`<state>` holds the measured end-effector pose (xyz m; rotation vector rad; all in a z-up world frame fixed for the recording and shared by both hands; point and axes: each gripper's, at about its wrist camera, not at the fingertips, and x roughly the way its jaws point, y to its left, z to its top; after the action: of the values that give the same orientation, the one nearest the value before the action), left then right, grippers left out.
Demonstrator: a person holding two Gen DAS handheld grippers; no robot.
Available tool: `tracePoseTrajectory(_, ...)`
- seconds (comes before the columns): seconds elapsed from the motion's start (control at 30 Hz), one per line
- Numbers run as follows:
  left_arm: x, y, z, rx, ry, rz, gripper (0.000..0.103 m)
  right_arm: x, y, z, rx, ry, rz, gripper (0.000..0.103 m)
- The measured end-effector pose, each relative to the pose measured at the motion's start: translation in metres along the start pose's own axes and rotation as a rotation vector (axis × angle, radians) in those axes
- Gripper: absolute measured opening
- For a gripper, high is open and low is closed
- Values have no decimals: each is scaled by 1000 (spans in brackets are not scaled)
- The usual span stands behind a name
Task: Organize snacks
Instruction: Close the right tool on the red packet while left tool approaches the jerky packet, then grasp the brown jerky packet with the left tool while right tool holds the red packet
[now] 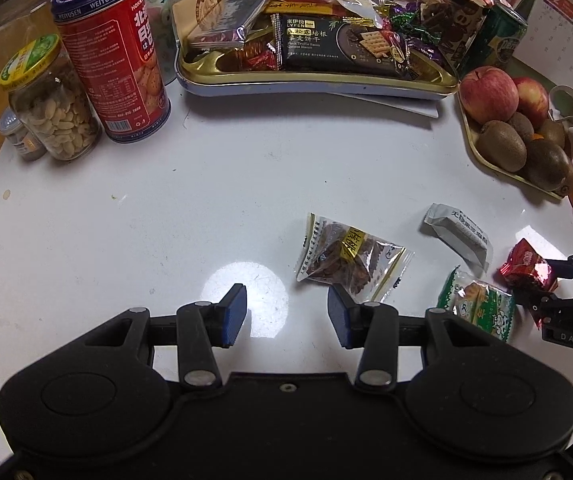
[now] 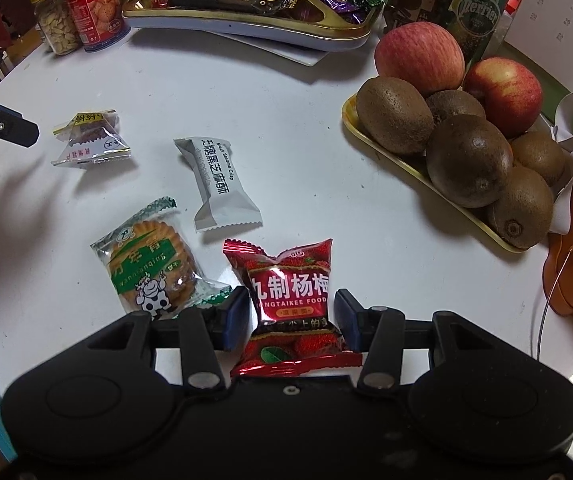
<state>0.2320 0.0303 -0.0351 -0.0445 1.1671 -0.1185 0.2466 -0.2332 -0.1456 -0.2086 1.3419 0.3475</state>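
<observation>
Red foil snack packet [image 2: 292, 304] sits between the right gripper [image 2: 289, 320] fingers, spread around it; only the left view shows left gripper [image 1: 286, 314] wide, empty, near the clear nut packet [image 1: 350, 258].

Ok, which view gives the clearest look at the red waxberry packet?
The right wrist view: the red packet fills the foreground between the right gripper's open jaws, with its print readable. The left wrist view catches it only small and crumpled near the right edge, by that gripper.
</observation>
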Motion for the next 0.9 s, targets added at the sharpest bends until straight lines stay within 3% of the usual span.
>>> tracePoseTrajectory(0.57,1,-1,0,6,-1,5,52,-6,-1,-8,86,-36,-2,36)
tracePoseTrajectory(0.73,5,7,3,-43,24,-5,52,-21,-10,-14,241,-29,-10,35)
tracePoseTrajectory(0.9,10,18,8,-122,56,-43,53,-64,-19,-25,490,-60,-38,35)
